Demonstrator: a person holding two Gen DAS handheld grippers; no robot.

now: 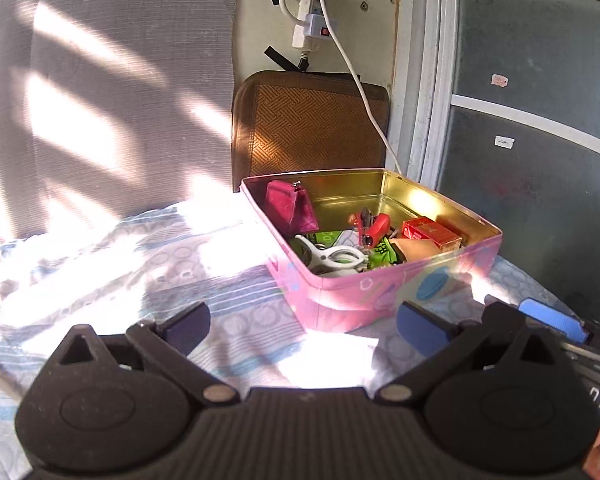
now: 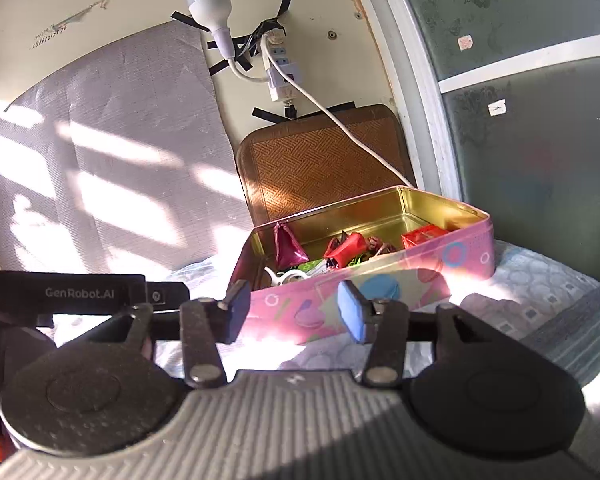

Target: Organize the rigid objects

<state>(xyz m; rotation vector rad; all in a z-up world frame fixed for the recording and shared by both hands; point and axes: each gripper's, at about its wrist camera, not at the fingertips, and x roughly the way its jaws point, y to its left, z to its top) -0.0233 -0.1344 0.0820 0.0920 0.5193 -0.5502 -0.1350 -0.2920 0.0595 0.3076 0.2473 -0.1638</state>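
Observation:
An open pink tin point(image 1: 360, 296) point(image 2: 460, 260) sits on a patterned bedsheet point(image 1: 100, 272). Inside it lie a magenta pouch point(image 1: 290, 206) point(image 2: 286, 246), a red stapler-like tool point(image 1: 374, 228) point(image 2: 346, 250), a red box point(image 1: 430, 232) point(image 2: 422, 236), a white clamp point(image 1: 332, 258) point(image 2: 284, 278) and green packets. My left gripper point(image 1: 303, 326) hovers over the sheet just short of the tin's near corner, open and empty. My right gripper point(image 2: 295, 312) faces the tin's long side, jaws apart with nothing between them. One of its blue pads point(image 1: 552, 318) shows at the right edge of the left wrist view.
A brown woven mat point(image 1: 312, 128) leans on the wall behind the tin. A power strip point(image 1: 310, 24) with a white cable hangs above it, the cable running down behind the tin. A grey padded panel point(image 1: 120, 80) stands left, a frosted glass door point(image 1: 540, 120) right.

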